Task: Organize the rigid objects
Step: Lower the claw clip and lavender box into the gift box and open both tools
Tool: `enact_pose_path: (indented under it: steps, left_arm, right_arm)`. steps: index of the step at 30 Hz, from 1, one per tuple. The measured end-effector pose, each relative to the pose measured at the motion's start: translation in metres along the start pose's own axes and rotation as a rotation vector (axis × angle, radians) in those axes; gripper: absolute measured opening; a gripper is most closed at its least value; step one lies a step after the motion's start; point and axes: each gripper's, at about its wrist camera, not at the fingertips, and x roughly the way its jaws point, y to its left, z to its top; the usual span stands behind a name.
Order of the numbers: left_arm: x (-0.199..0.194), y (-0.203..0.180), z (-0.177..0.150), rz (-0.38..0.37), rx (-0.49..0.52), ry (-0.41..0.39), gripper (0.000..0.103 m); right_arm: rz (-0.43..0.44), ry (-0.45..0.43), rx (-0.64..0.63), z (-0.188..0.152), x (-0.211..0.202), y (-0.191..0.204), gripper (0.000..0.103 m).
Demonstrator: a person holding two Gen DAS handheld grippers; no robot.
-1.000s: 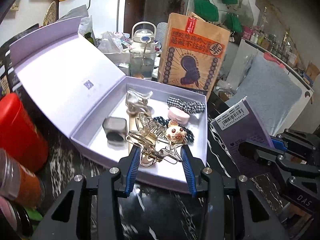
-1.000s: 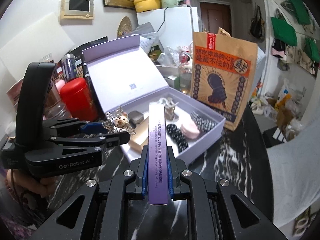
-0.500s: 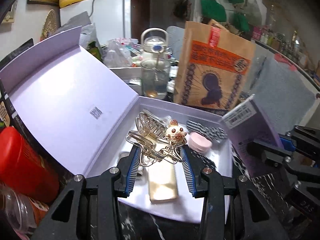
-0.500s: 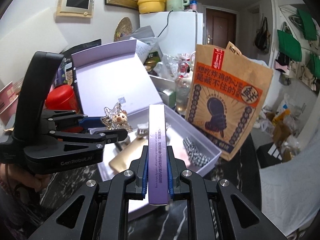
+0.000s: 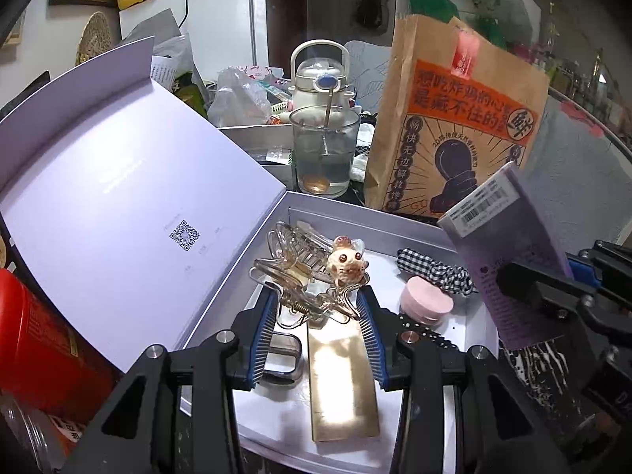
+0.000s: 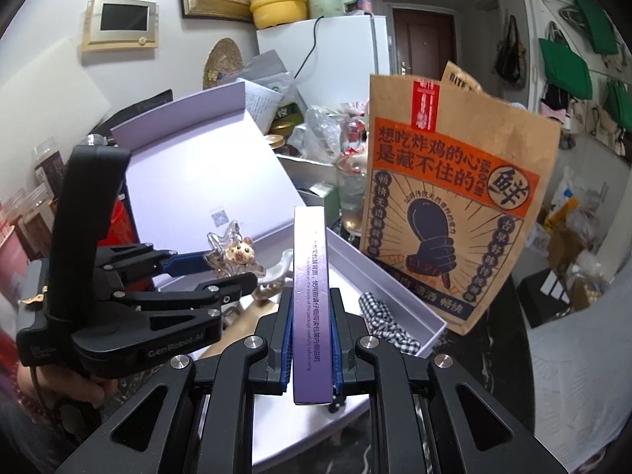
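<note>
L gripper [image 5: 318, 318] clamps clear hair claw [image 5: 306, 272] over open box [image 5: 355, 207] w/ gold bar [image 5: 341, 379], pink compact [image 5: 426, 305].

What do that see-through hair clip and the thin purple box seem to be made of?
The hair clip looks like clear glossy plastic with a metal spring: light shines through it. The purple box seems printed cardboard with a satin sheen, folded at crisp edges.

Indoor light, moderate and even. Strong glare on the gold bar [image 5: 343, 379] inside the lavender box [image 5: 395, 223]. Heavy fisheye bending with dark corner vignetting. Left view dimmer; paper bag [image 5: 454, 118] slightly motion-blurred.
</note>
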Motion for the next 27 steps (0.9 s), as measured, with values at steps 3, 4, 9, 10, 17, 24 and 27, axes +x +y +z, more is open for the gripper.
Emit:
enact_pose_path:
  steps: [3,4,9,10,17,24,27]
  left_arm:
    - [0.007,0.0,-0.001,-0.01,0.018,0.014,0.041]
    - [0.01,-0.002,-0.002,-0.005,0.031,0.021,0.041]
    - [0.025,-0.004,-0.006,0.01,0.048,0.054,0.041]
    - [0.027,-0.005,-0.006,0.02,0.053,0.057,0.041]
    - [0.041,-0.005,-0.011,0.023,0.048,0.101,0.041]
    - [0.047,-0.003,-0.013,0.035,0.038,0.118,0.041]
    - [0.047,0.0,-0.014,0.033,0.034,0.116,0.041]
  right_arm:
    - [0.003,0.04,-0.011,-0.003,0.015,-0.001,0.015]
    - [0.005,0.041,-0.015,-0.004,0.019,-0.002,0.015]
    - [-0.002,0.079,-0.031,-0.009,0.035,-0.002,0.015]
    - [-0.009,0.085,-0.035,-0.009,0.038,-0.002,0.015]
    - [0.004,0.132,-0.028,-0.012,0.058,-0.004,0.015]
    - [-0.019,0.192,-0.027,-0.022,0.078,-0.005,0.015]
    - [-0.02,0.206,-0.023,-0.026,0.083,-0.005,0.015]
